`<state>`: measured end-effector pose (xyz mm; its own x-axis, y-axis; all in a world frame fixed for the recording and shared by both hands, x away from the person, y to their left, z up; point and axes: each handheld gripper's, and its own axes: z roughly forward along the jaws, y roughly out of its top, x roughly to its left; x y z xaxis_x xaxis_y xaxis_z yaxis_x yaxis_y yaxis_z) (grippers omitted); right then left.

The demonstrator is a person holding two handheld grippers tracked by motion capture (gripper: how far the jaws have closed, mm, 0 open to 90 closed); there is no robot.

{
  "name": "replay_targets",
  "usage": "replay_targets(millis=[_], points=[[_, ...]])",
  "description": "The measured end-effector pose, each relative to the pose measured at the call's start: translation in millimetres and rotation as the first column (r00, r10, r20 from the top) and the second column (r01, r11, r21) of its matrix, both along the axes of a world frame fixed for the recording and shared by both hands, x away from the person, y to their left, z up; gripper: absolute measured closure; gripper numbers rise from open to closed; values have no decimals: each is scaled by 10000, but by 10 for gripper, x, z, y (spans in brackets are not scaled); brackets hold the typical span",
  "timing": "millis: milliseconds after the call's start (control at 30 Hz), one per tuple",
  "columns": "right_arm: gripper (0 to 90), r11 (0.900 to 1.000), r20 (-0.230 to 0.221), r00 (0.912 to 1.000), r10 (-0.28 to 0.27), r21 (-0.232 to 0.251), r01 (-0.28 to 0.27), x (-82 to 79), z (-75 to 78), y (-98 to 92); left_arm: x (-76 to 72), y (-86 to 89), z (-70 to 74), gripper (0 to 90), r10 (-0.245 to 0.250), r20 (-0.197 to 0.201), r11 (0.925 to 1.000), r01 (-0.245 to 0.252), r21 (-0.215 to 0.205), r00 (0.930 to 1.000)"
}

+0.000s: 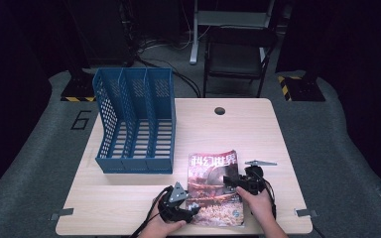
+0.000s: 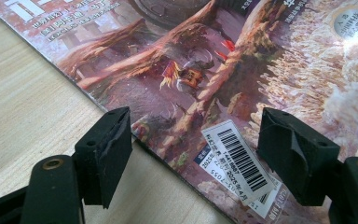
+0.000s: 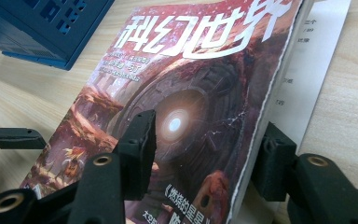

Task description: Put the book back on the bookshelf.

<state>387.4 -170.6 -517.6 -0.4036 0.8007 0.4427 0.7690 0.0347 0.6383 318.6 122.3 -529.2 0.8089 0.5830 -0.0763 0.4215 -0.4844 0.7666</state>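
Magazine gripped at both edges

Magazine (image 1: 214, 188) lies on the bench (image 1: 129, 198) at six o'clock, rack (image 1: 135, 124) at ten. Left tongs (image 2: 193, 149) gape wide over its corner. Right tongs (image 3: 209, 154) straddle its lifted edge, not yet pinching.
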Motion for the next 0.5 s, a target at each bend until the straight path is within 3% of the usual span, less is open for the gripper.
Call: replay_targets(millis=[500], points=[[608, 9988, -96, 9988, 482, -113, -483, 0, -11, 31, -2, 0, 0, 261, -13, -47, 10000, 13, -11, 10000]])
